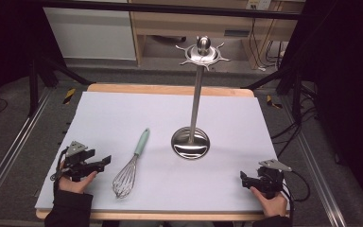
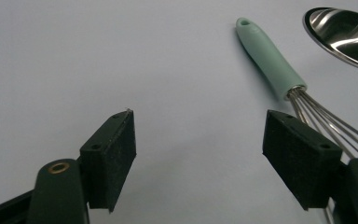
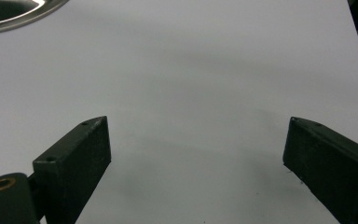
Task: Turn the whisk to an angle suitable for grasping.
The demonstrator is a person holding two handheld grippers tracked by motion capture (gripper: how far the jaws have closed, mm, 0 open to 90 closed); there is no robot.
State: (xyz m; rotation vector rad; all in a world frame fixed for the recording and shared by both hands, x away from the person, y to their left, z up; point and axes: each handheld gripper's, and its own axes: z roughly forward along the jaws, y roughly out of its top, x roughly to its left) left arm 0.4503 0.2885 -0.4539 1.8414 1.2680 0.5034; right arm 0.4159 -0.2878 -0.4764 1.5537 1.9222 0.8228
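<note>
Whisk (image 1: 128, 168) with a mint handle lies flat on the tabletop (image 1: 123, 113), just left of the steel utensil stand (image 1: 191, 142). Left claw (image 1: 105, 161) rests near the whisk's wires, jaws apart; right claw (image 1: 242, 177) sits well apart, jaws wide, empty

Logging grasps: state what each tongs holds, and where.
Nothing. Left tongs and right tongs are open over the bare white mat.

A whisk (image 1: 131, 164) with shiny metal wires and a smooth, matt mint-green plastic handle. A polished, mirror-like metal stand (image 1: 193, 109). The counter (image 1: 123, 113) has a matt pale sheet over a wooden edge. The tongs (image 2: 200, 158) have matt black, slightly grainy pads (image 2: 121, 154).
</note>
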